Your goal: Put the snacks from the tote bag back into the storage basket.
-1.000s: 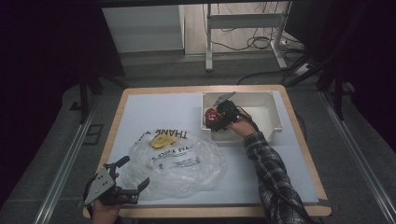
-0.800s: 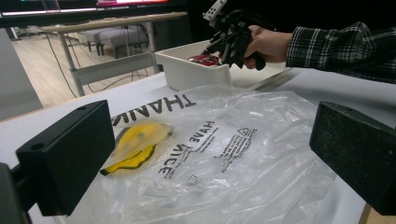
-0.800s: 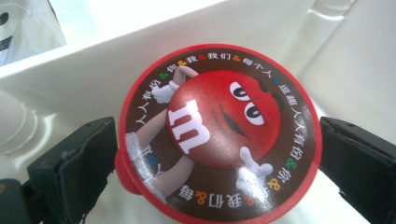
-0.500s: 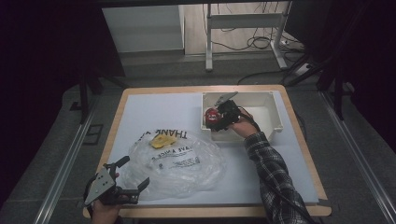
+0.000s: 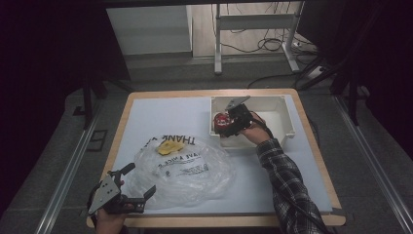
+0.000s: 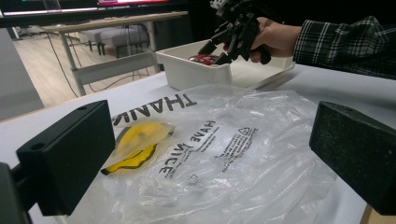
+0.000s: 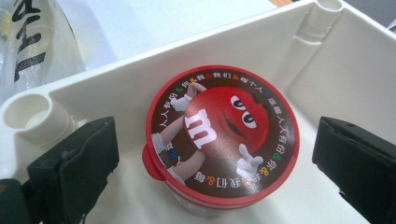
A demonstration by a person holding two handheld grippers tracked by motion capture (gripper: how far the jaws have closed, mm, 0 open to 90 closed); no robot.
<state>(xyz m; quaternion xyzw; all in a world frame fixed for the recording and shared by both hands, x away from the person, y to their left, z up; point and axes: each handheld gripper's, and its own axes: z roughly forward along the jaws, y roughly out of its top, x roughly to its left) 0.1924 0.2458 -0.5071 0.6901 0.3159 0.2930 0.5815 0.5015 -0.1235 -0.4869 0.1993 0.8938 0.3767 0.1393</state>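
A round tub with a red lid and a cartoon candy figure (image 7: 222, 135) stands in the near-left corner of a white bin (image 7: 140, 79). My right gripper (image 7: 215, 158) is open, one jaw on each side of the tub and apart from it. From above, the tub (image 5: 221, 119) sits in the bin (image 5: 287, 117) under the right gripper (image 5: 229, 124). A clear plastic bag (image 5: 185, 170) printed with black letters lies flat on the table. My left gripper (image 5: 141, 179) rests open at the bag's near-left edge. In the left gripper view the bag (image 6: 233, 140) spreads between the open jaws.
A yellow smiley print (image 5: 168, 146) marks the bag's far-left part. The bin sits at the table's far right. A wooden rim (image 5: 214, 222) borders the pale blue table top. A plaid sleeve (image 5: 287, 180) crosses the right side.
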